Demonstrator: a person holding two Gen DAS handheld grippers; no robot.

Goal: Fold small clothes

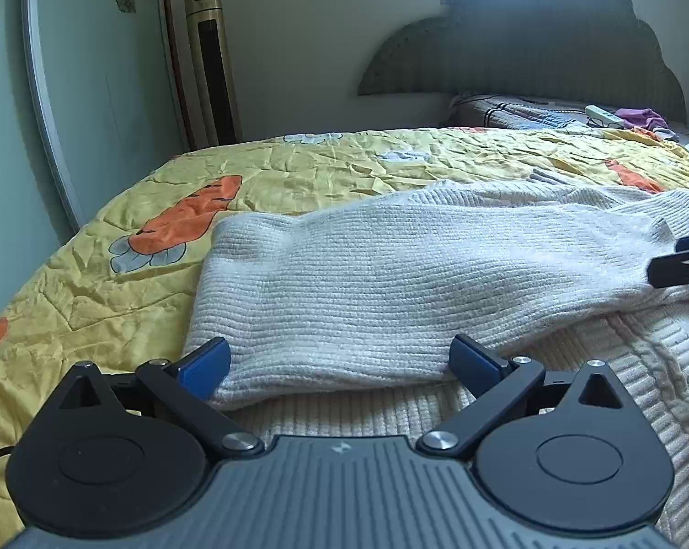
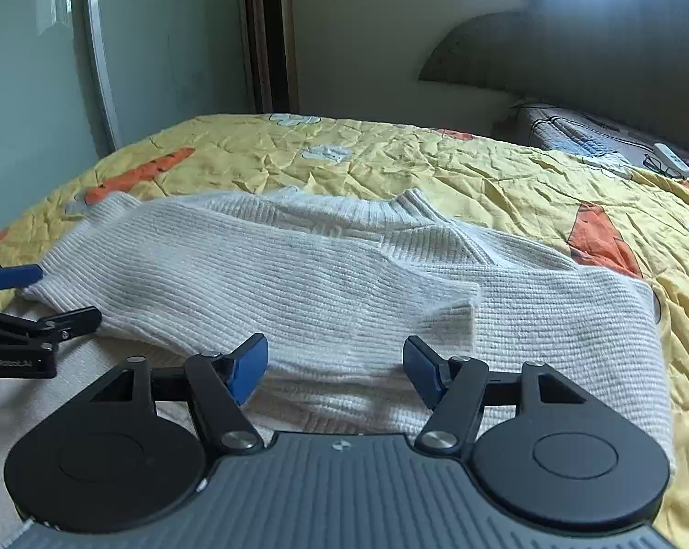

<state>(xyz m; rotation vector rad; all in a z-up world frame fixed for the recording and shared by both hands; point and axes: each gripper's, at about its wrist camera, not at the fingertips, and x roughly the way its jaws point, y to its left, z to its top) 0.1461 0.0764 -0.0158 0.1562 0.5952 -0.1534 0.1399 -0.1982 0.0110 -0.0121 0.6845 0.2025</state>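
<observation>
A cream ribbed knit sweater [image 1: 367, 274] lies partly folded on a yellow bedspread [image 1: 93, 302]. It also shows in the right wrist view [image 2: 326, 274], with its collar [image 2: 408, 210] toward the far side. My left gripper [image 1: 339, 361] is open, its blue pads either side of the near folded edge, empty. My right gripper [image 2: 335, 366] is open over the sweater's near part, empty. The right gripper's tips show at the right edge of the left wrist view [image 1: 682, 261]. The left gripper shows at the left of the right wrist view [image 2: 29, 297].
A thicker cream knit fabric [image 1: 595, 366] lies under the sweater near me. The bed's left edge drops off by a wardrobe [image 1: 97, 91] and a tower fan [image 1: 211, 64]. A headboard [image 1: 550, 45], pillow [image 1: 518, 112], remote [image 1: 602, 115] and purple cloth [image 1: 641, 116] are at the far right.
</observation>
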